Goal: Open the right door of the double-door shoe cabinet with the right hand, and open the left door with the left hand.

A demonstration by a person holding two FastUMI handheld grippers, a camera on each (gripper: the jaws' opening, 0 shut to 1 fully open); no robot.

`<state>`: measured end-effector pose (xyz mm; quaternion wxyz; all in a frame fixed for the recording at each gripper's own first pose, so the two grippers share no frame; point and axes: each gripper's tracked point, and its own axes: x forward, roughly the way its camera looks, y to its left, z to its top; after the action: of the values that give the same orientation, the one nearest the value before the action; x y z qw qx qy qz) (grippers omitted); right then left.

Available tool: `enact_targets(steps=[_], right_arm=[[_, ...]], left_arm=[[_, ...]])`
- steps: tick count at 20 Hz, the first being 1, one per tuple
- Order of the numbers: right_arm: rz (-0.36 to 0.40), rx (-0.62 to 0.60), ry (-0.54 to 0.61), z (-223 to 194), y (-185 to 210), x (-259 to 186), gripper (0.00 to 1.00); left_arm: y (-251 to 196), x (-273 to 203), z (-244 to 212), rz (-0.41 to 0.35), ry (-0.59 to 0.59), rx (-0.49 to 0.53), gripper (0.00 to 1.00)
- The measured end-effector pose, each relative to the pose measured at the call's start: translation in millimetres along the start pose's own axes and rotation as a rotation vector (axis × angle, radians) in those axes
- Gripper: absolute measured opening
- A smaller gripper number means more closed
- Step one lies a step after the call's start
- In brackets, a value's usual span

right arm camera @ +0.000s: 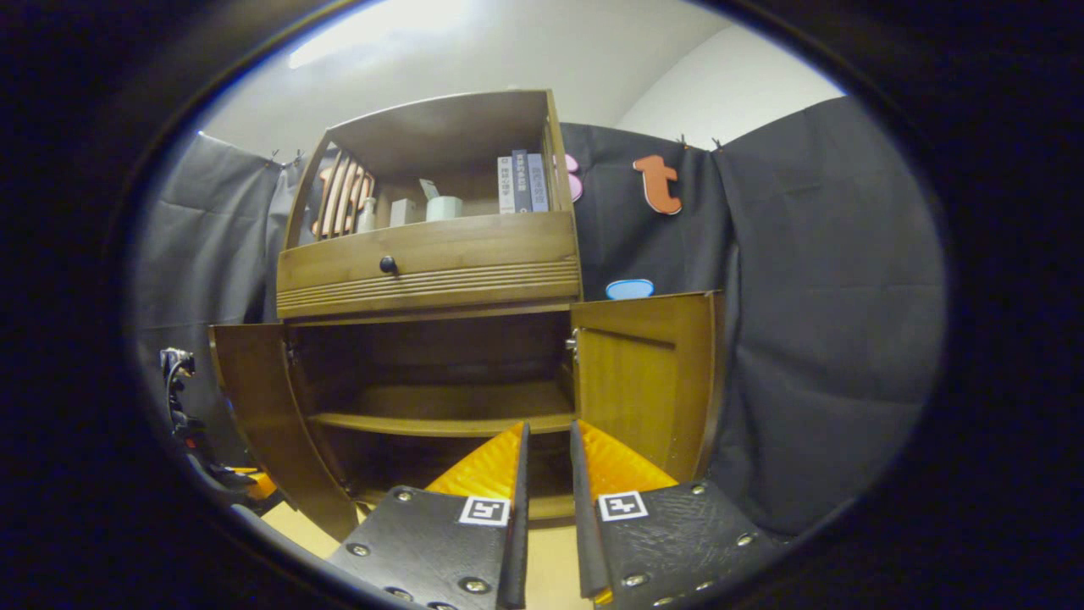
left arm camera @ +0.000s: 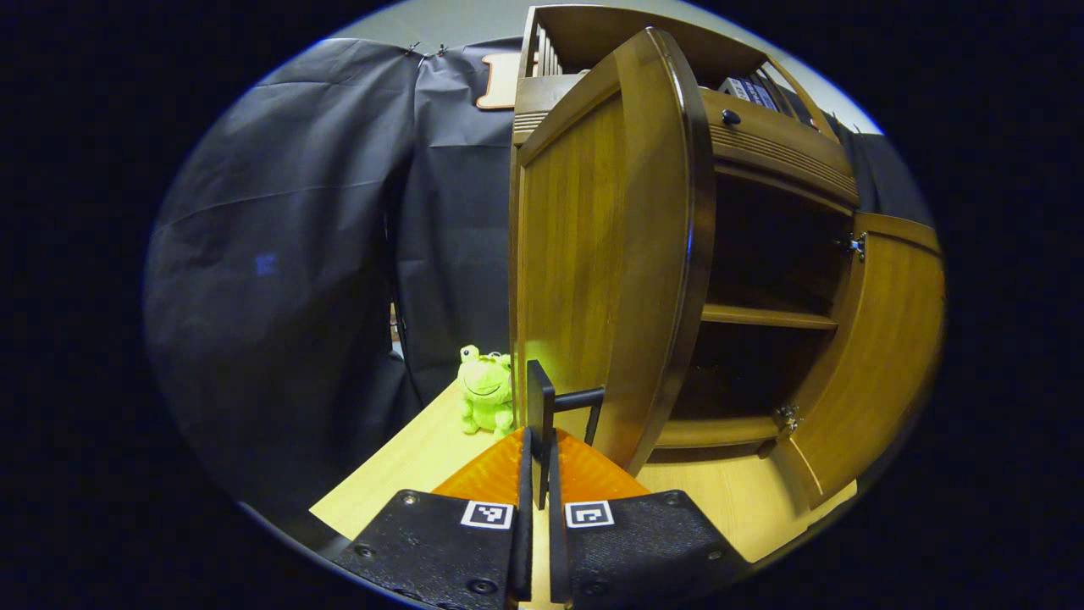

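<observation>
Cabinet doors both standing open. We're gripping left door's handle w/ left hand-held gripper, pinched narrow to swing it; right hand-held gripper hanging slightly parted, empty, near right door.

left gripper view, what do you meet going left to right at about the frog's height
black cloth wall → green frog toy → black door handle → open left door → cabinet shelf → open right door

Behind the open left door of the shoe cabinet the frog toy is partly covered by the door handle, and the lower cabinet shelf recess is too dark to make out.
</observation>
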<state>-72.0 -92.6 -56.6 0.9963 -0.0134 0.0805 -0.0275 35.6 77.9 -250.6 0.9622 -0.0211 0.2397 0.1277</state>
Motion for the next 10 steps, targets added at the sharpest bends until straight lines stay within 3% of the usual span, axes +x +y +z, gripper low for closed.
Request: enact_targets(steps=[5, 10], right_arm=[[0.072, 0.006, 0.040, -16.3, 32.4, 14.7, 0.24], [0.131, 0.017, 0.063, -25.1, 59.6, 27.6, 0.24]], left_arm=[[4.3, -6.9, -0.2, -0.034, -0.005, 0.020, 0.08], [21.4, -13.0, -0.4, 0.006, -0.002, 0.019, 0.08]])
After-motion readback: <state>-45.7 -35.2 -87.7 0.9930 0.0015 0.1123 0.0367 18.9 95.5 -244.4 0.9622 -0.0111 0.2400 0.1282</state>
